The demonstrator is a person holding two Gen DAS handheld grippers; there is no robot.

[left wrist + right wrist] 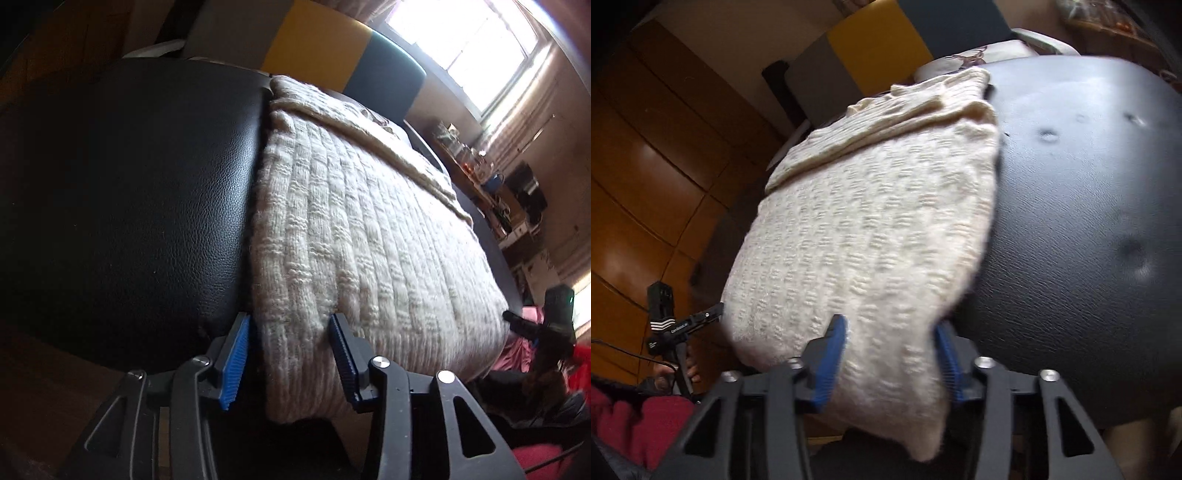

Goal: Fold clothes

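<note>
A cream knitted sweater [354,229] is laid on a black leather-textured cushion [129,206], with its near hem hanging over the cushion's front edge at the lower centre of both views. A folded part is seen across the sweater's far end, toward the upper centre of each frame.

In the left wrist view, the left gripper [288,362] is positioned at the sweater's hem near its left corner. Its jaws are held apart, with knit fabric lying between the blue pads [232,365]; no clamping is seen.

In the right wrist view, the right gripper [890,363] is positioned at the hem's right corner. Its jaws are likewise spread, with the fabric passing between them; contact with the pads cannot be determined because of blur.

The left gripper [683,326] is also visible at the lower left of the right wrist view.
</note>
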